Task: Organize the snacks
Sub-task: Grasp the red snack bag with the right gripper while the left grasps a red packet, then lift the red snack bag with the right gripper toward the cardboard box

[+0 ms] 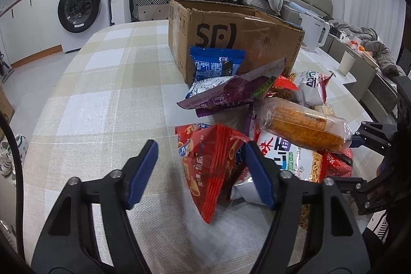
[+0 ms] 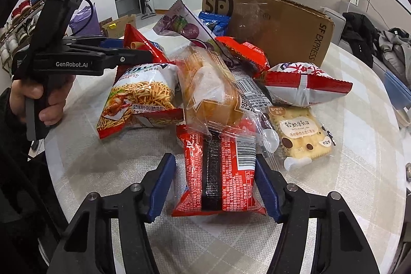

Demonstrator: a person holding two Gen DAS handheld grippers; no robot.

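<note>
Your snacks lie in one loose heap on the table (image 2: 346, 184), directly in front of the cardboard box (image 2: 282, 25). By the look of the heap, the sorting has barely begun: nothing visibly rests in the box, whose inside cannot be seen, and every packet is yet to be moved.

Nearest your right gripper (image 2: 215, 186) lies the red packet (image 2: 221, 171), seam side up, at the front edge of the heap. It sits between the two blue pads: the right pad touches or nearly touches its edge, while the left pad stands just clear, so the gripper is half closed around the packet without a firm grip as yet.

Your left gripper (image 1: 200, 171) is half open at the left side of the heap. The red chip bag (image 1: 213, 168) stands on edge between its pads, against the right pad and clear of the left; it is not clamped.

Behind these lie the noodle snack bag (image 2: 138, 99), the wrapped cake (image 2: 210, 89), the cracker packet (image 2: 300, 135), the purple packet (image 1: 231, 91) and the blue packet (image 1: 215, 63), piled against the box.
</note>
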